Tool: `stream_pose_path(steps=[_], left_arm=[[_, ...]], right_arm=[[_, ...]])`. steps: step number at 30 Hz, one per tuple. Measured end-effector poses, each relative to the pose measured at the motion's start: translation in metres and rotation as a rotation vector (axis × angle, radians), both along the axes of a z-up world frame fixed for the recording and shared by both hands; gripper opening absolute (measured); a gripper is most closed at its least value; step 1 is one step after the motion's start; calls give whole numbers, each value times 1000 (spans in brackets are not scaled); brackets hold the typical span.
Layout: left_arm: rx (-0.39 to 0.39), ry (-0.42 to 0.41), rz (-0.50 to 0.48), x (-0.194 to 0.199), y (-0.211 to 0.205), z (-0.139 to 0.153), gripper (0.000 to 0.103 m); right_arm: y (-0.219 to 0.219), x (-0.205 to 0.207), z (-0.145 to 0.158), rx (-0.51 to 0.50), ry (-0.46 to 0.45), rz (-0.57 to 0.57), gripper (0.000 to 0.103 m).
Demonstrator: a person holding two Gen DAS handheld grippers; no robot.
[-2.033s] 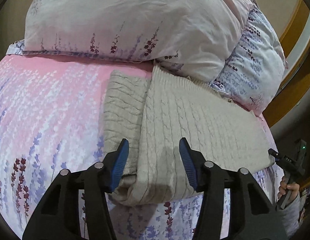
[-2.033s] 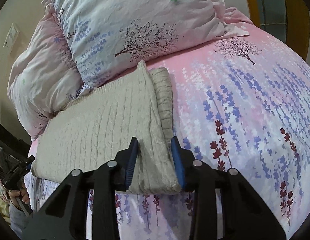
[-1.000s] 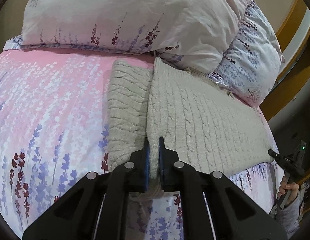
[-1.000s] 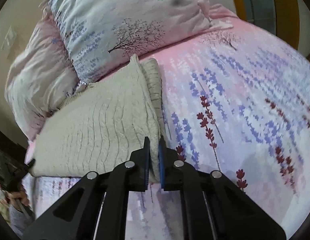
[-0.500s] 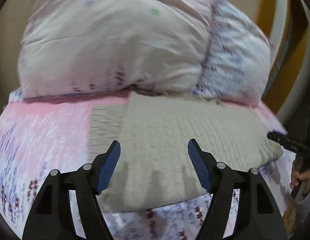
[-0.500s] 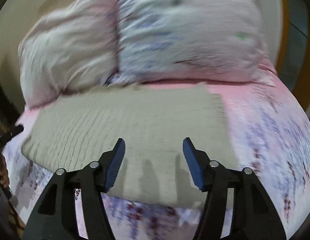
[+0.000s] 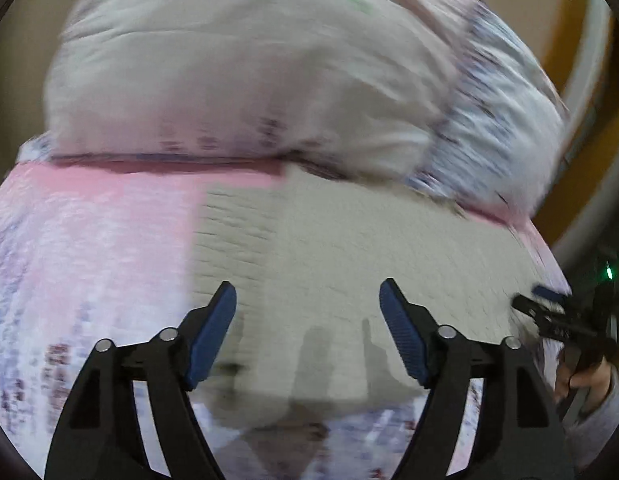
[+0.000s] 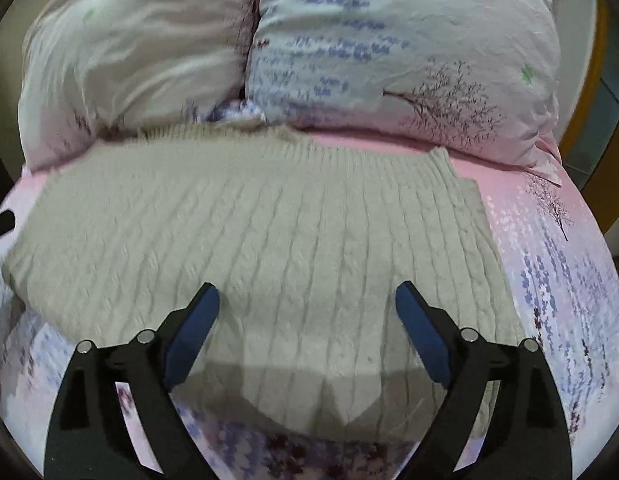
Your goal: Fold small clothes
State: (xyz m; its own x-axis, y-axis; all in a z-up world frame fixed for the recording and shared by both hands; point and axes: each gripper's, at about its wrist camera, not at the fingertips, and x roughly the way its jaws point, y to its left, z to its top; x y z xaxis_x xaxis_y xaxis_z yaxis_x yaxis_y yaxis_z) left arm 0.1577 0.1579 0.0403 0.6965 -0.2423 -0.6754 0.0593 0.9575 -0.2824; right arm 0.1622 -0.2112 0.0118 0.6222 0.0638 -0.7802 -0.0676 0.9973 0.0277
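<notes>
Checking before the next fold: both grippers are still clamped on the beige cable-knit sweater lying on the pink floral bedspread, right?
Not quite. Both wrist views show the left gripper and right gripper open above the beige cable-knit sweater, gripping nothing. It does lie on the pink floral bedspread.

In front of me the bed (image 8: 549,264) wears a pink cover printed with purple flower sprigs and small bare trees. Two plump pillows (image 8: 409,48) in matching pale fabric lean side by side, touching, at its far end, with a tan wall (image 7: 25,40) behind them.
</notes>
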Motion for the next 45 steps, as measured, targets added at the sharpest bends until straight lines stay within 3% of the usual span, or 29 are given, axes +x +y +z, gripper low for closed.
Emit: stream_pose_path(steps=[5, 10, 15, 19, 25, 32, 35, 37, 41, 45], left_arm=[[-105, 81, 76, 16, 44, -14, 76], [-291, 159, 58, 26, 54, -35, 76], [-295, 154, 13, 30, 35, -35, 76], [-254, 144, 4, 34, 21, -35, 77], [-287, 141, 21, 36, 21, -37, 75], [-376, 156, 34, 41, 21, -43, 57], [-406, 171, 41, 45, 19, -47, 45], [-422, 182, 49, 48, 18, -50, 31], [-448, 176, 46, 48, 18, -49, 25], [-477, 115, 8, 47, 12, -29, 23]], right_arm=[[17, 24, 2, -9, -14, 1, 90], [31, 44, -4, -16, 4, -8, 96], [34, 48, -12, -31, 25, -18, 101], [31, 48, -14, -16, 33, -23, 101], [31, 50, -16, -12, 28, -23, 101], [31, 48, -16, -4, 22, -31, 101], [31, 49, -16, -1, 23, -31, 101], [31, 49, -15, 1, 31, -39, 101], [31, 49, -15, 3, 33, -37, 101], [31, 48, -14, 10, 36, -32, 101]])
